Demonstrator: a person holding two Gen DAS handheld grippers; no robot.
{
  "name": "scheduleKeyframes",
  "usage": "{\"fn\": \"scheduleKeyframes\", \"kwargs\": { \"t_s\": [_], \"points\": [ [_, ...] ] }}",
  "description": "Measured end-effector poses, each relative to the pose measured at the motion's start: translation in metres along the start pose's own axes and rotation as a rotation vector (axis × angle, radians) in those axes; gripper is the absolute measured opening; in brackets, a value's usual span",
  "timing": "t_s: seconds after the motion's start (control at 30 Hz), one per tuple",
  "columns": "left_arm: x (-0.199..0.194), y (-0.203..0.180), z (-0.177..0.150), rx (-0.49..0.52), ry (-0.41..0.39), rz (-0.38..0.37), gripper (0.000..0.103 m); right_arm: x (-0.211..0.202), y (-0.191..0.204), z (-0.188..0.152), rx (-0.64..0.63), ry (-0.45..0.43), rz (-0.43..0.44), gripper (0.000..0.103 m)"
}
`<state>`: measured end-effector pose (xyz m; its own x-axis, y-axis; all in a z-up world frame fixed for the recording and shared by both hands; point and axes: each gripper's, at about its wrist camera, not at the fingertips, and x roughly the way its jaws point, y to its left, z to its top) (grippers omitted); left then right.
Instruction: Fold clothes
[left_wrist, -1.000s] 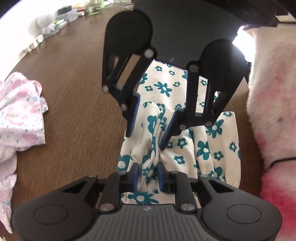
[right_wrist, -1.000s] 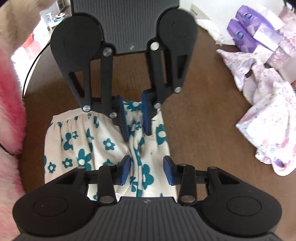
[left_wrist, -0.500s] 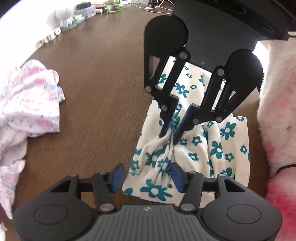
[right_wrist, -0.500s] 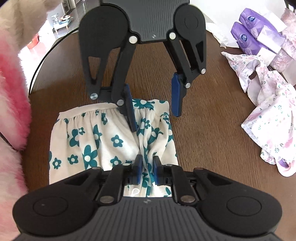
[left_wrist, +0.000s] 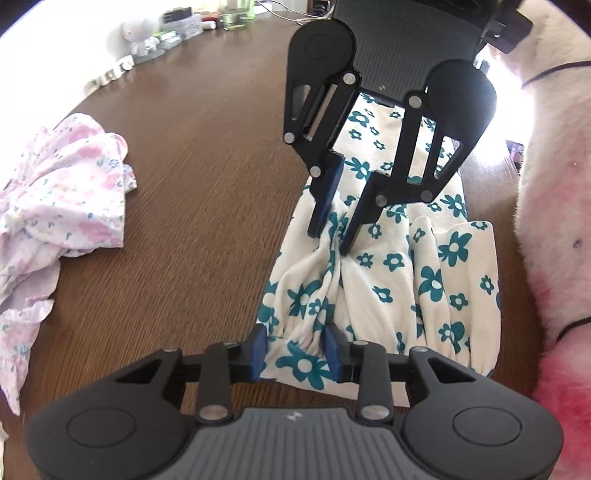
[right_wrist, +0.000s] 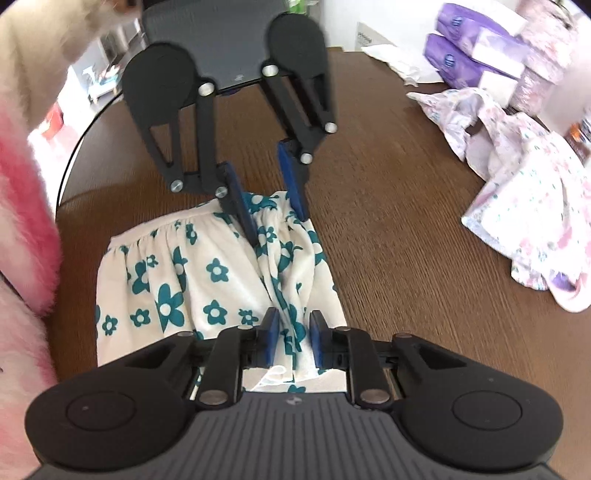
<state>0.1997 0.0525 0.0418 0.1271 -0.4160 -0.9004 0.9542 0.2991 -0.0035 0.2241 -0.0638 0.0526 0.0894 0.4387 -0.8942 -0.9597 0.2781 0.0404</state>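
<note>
A white garment with teal flowers (left_wrist: 391, 266) lies folded on the brown wooden table (left_wrist: 192, 155). The two grippers face each other over its left edge. My left gripper (left_wrist: 295, 350) is open, and the gathered hem lies loose between its blue pads. Opposite it, my right gripper (left_wrist: 328, 242) pinches a bunched ridge of the cloth, with creases fanning out from the pinch. In the right wrist view the garment (right_wrist: 207, 273) runs up between the right gripper's (right_wrist: 294, 339) pads. The left gripper (right_wrist: 277, 227) stands with its fingers apart over the far hem.
A crumpled pile of pink flowered clothes (left_wrist: 59, 206) lies to the left, and shows in the right wrist view as the pink clothes (right_wrist: 535, 221). Purple packs (right_wrist: 476, 48) and a glass (left_wrist: 236, 14) stand at the table's far edges. A fluffy pink-white sleeve (left_wrist: 554, 221) borders the garment.
The left gripper opened from its pinch and stays open. The right gripper closed onto the cloth ridge and its pads now sit slightly wider. Both views have pulled back a little.
</note>
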Motion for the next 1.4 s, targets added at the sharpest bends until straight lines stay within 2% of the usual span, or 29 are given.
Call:
{"fn": "scheduleKeyframes", "kwargs": {
  "t_s": [0.13, 0.2, 0.27, 0.37, 0.4, 0.47, 0.53, 0.67, 0.73, 0.77, 0.8, 0.97, 1.1, 1.2, 1.27, 1.3, 1.33, 1.4],
  "points": [
    [0.002, -0.011, -0.002, 0.041, -0.016, 0.049, 0.032, 0.001, 0.003, -0.008, 0.005, 0.014, -0.079, 0.006],
    [0.001, -0.014, -0.004, 0.034, -0.025, 0.062, 0.032, 0.004, 0.003, -0.013, 0.015, 0.022, -0.114, 0.004],
    [0.001, -0.016, -0.005, 0.009, -0.033, 0.077, 0.032, 0.002, 0.001, -0.015, 0.054, 0.005, -0.103, 0.004],
    [0.001, -0.021, -0.005, -0.018, -0.042, 0.124, 0.035, -0.001, 0.003, -0.019, 0.047, -0.017, -0.118, 0.006],
    [-0.003, -0.025, -0.005, -0.022, -0.045, 0.146, 0.041, -0.004, 0.001, -0.02, 0.071, -0.027, -0.117, 0.008],
    [-0.008, -0.029, -0.004, -0.031, -0.057, 0.191, 0.045, -0.019, -0.001, -0.022, 0.12, -0.085, -0.104, 0.02],
    [-0.018, -0.031, -0.004, -0.039, -0.08, 0.214, 0.049, -0.035, 0.0, -0.025, 0.151, -0.149, -0.096, 0.053],
    [-0.041, -0.039, -0.003, -0.068, -0.136, 0.239, 0.055, -0.057, 0.019, -0.026, 0.083, -0.213, -0.101, 0.068],
    [-0.048, -0.044, -0.002, -0.097, -0.163, 0.208, 0.058, -0.06, 0.03, -0.026, 0.037, -0.221, -0.072, 0.079],
    [-0.05, -0.048, -0.001, -0.11, -0.171, 0.191, 0.067, -0.059, 0.037, -0.026, 0.014, -0.217, -0.063, 0.08],
    [-0.051, -0.055, 0.0, -0.107, -0.174, 0.175, 0.074, -0.057, 0.044, -0.026, -0.009, -0.21, -0.052, 0.08],
    [-0.041, -0.095, 0.004, -0.09, -0.154, 0.13, 0.075, -0.038, 0.071, -0.028, -0.094, -0.149, -0.021, 0.081],
    [-0.029, -0.117, 0.0, -0.088, -0.11, 0.159, 0.075, -0.023, 0.083, -0.033, -0.146, -0.114, -0.08, 0.081],
    [-0.025, -0.125, -0.004, -0.099, -0.123, 0.186, 0.077, -0.018, 0.087, -0.035, -0.167, -0.102, -0.109, 0.08],
    [-0.022, -0.129, -0.005, -0.103, -0.135, 0.208, 0.077, -0.013, 0.088, -0.037, -0.163, -0.078, -0.12, 0.066],
    [-0.021, -0.132, -0.005, -0.104, -0.14, 0.22, 0.077, -0.011, 0.087, -0.037, -0.155, -0.069, -0.115, 0.053],
    [-0.019, -0.134, -0.005, -0.103, -0.139, 0.235, 0.077, -0.011, 0.086, -0.036, -0.14, -0.066, -0.093, 0.047],
    [-0.016, -0.138, -0.004, -0.101, -0.137, 0.263, 0.076, -0.014, 0.083, -0.034, -0.133, -0.069, -0.083, 0.043]
  ]
}}
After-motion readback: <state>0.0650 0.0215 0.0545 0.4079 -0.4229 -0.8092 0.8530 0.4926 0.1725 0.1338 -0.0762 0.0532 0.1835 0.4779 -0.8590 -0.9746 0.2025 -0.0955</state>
